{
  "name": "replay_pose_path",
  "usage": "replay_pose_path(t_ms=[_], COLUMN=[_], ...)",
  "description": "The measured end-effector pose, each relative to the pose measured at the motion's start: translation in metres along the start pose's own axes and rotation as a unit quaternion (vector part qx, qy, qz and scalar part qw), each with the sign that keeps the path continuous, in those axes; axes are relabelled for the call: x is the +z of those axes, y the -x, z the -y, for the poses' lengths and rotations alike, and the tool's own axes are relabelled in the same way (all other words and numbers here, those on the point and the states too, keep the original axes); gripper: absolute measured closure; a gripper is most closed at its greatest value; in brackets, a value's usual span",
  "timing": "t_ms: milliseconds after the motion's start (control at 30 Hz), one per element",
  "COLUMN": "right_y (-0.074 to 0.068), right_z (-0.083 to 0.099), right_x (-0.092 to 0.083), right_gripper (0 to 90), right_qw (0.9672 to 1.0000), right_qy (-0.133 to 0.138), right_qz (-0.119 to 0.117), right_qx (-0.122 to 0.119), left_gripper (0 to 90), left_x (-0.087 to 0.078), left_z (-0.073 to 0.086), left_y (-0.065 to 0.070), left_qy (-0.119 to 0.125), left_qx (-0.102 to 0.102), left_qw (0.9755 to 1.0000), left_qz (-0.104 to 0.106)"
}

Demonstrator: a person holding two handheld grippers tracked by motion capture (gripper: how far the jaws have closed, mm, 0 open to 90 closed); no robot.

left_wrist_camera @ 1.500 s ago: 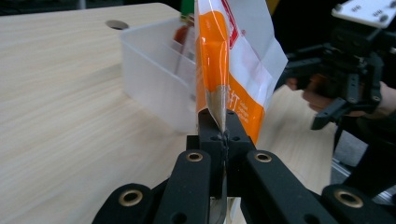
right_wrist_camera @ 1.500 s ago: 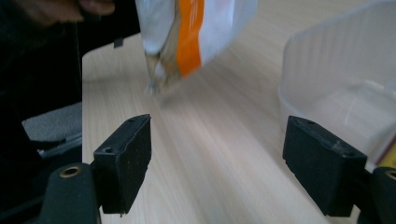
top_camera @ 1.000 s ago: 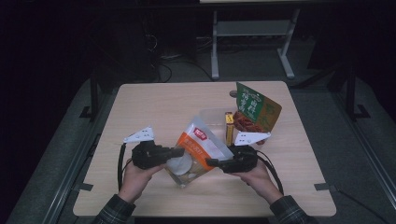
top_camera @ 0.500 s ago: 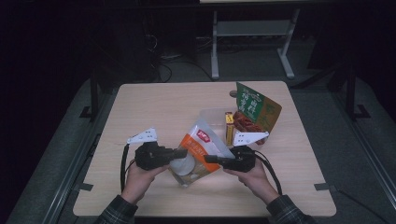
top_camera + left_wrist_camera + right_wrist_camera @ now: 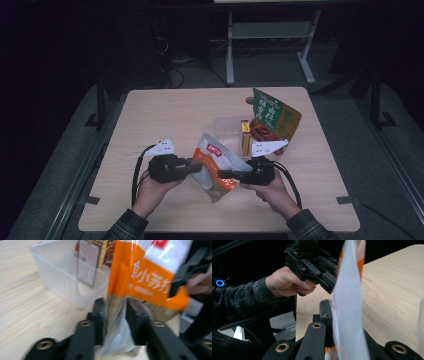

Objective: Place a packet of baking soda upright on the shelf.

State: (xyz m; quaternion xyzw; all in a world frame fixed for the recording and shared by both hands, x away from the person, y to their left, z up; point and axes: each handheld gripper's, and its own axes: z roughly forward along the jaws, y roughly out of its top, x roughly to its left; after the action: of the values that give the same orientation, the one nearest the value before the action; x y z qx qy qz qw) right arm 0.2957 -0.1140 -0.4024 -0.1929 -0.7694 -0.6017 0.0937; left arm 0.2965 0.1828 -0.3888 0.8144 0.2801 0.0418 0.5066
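Note:
An orange and white snack bag (image 5: 214,161) hangs above the table between both grippers. My right gripper (image 5: 223,175) comes in from the right and is shut on the bag's edge (image 5: 348,302); in the right gripper view its pads (image 5: 326,315) press the film. My left gripper (image 5: 196,166) reaches in from the left. In the left gripper view its jaws (image 5: 116,312) have just been opening. The bag's clear lower part (image 5: 117,335) still hangs between them, with a small gap at the pads.
A clear plastic box (image 5: 226,125) stands behind the bag, with a yellow carton (image 5: 245,138) upright at its right end. A green packet (image 5: 274,115) and a red one (image 5: 262,131) lean beside it at the right. Bare wooden tabletop (image 5: 160,115) lies to the left.
The bag's lower end has swung towards the right gripper and the bag hangs more upright. Both hands stay almost where they were.

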Motion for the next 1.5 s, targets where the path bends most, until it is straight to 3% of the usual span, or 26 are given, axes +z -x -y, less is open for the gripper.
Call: replay_pose_path(t_ms=[133, 300, 467, 700, 967, 1500], right_y=[-0.004, -0.006, -0.008, -0.006, 0.007, 0.039], right_z=[-0.004, -0.008, -0.016, -0.03, -0.048, -0.073], right_x=[-0.005, -0.02, -0.034, -0.052, -0.062, -0.059], right_gripper=[90.0, 90.0, 90.0, 90.0, 90.0, 90.0], right_qw=[0.9998, 0.9998, 0.9992, 0.9979, 0.9947, 0.9865], right_qy=[-0.003, 0.006, 0.015, 0.024, 0.026, 0.039], right_qz=[0.009, 0.018, 0.031, 0.057, 0.098, 0.157], right_qx=[-0.015, -0.012, -0.017, -0.017, -0.02, -0.024], left_gripper=[50.7, 40.2, 33.5, 28.6, 23.0, 21.2], left_x=[0.0, -0.001, -0.002, -0.005, -0.004, 0.003], left_z=[0.003, 0.015, 0.029, 0.047, 0.056, 0.061], left_y=[-0.001, 0.002, 0.005, 0.011, 0.005, 0.004], left_qy=[-0.011, -0.03, -0.056, -0.085, -0.112, -0.14], left_qx=[0.009, 0.018, 0.026, 0.033, 0.033, 0.04], left_qw=[0.9998, 0.9992, 0.9981, 0.9958, 0.9931, 0.9892], left_qz=[-0.013, -0.019, -0.007, -0.01, -0.014, -0.014])
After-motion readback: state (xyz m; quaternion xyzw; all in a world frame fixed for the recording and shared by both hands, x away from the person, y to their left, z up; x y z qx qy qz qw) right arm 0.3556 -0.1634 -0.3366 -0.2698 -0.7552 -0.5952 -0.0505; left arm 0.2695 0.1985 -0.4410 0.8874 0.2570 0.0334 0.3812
